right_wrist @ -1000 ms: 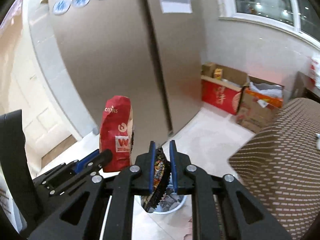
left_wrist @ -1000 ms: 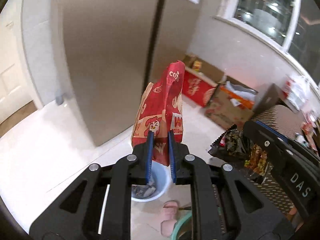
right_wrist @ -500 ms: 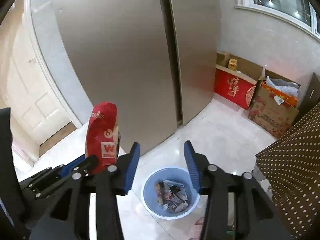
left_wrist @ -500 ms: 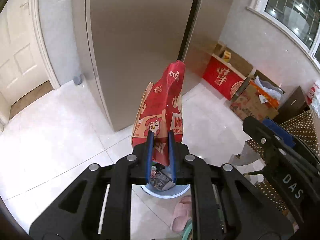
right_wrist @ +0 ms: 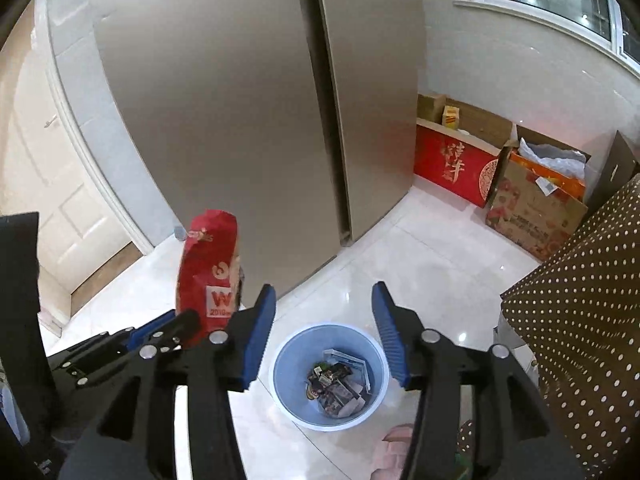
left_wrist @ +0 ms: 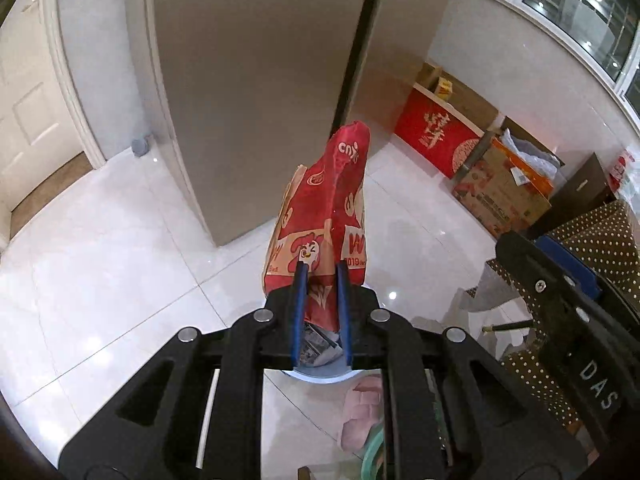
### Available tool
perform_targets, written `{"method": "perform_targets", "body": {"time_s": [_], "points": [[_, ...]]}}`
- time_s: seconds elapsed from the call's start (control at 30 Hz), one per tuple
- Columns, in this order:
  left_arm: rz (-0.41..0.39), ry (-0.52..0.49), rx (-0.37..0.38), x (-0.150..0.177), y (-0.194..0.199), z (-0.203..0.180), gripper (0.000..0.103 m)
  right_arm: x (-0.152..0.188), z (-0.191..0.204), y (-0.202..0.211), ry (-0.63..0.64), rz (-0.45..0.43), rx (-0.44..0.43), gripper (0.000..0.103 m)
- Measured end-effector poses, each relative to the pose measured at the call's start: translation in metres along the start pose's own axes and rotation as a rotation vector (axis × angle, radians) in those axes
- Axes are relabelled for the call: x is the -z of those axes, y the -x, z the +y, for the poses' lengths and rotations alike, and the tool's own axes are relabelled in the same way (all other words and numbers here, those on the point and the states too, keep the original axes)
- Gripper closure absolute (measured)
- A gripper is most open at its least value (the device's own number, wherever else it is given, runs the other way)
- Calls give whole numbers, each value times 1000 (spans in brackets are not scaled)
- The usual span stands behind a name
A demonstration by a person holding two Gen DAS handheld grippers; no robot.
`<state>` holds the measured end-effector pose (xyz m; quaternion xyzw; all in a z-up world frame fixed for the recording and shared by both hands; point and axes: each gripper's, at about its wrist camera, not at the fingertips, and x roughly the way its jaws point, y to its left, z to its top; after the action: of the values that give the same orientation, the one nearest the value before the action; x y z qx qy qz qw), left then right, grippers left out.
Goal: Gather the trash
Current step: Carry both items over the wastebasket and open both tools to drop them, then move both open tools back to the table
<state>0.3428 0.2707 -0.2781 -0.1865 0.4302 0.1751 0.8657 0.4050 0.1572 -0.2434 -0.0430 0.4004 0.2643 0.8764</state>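
Trash is the matter here, and it sits in two places. Going from left to right in the right wrist view, first comes the red paper bag (right_wrist: 210, 272), printed with a cartoon chicken, which stands upright between the blue pads of the left gripper (left_wrist: 321, 280). The jaws of this gripper are nearly closed and they pinch the lower part of the bag, so this piece is not yet thrown away. In the left wrist view the bag hangs just above the blue bin (left_wrist: 320, 376), of which only a part of the rim shows under the fingers.

Next to the right is the right gripper (right_wrist: 323, 304). Its jaws have just been opening, they now stand apart, and nothing is between them. Directly below the gap I see the blue bin (right_wrist: 292, 396) on the white tiled floor (right_wrist: 420, 256), and inside it lie several wrappers (right_wrist: 338, 384), dark and grey. I judge that the piece carried by this gripper is already dropped among them, so this part is done.

What is left, as far as I can judge: the left gripper must open over the bin to release the red bag. Whether more trash waits elsewhere in the room, I cannot tell. Further right, cardboard boxes (right_wrist: 532, 208) stand by the wall and a dotted brown cloth (right_wrist: 580, 320) fills the edge.
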Motion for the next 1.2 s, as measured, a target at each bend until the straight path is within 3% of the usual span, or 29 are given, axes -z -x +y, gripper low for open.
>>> {"method": "perform_targets", "body": {"time_s": [0.2,0.57,0.6,0.67,0.7,0.73,0.97,1.2], "points": [[27,-12,8,-3,-10,-10,88,2,-5,2,-20,-7,0,45],[29,-13,18,-14,-18,-14,87,-1,-24,9,-74,-49,11,43],[19,-10,14,-14,-19,-14,84,-1,-25,9,-78,-51,11,42],[48,-6,-26,-16,-24,-14,32,0,-33,10,-92,-50,16,42],[35,-5,-27,-16,-24,-14,19,0,-36,11,-104,-51,11,42],[5,-8,-25,-15,-21,-15,19,0,-37,12,-110,-48,12,42],[12,-15,-29,-14,-17,-23,19,0,-44,25,-115,-60,14,42],[-26,-29,0,-15,11,-35,18,0,-54,50,-115,-81,33,42]]}}
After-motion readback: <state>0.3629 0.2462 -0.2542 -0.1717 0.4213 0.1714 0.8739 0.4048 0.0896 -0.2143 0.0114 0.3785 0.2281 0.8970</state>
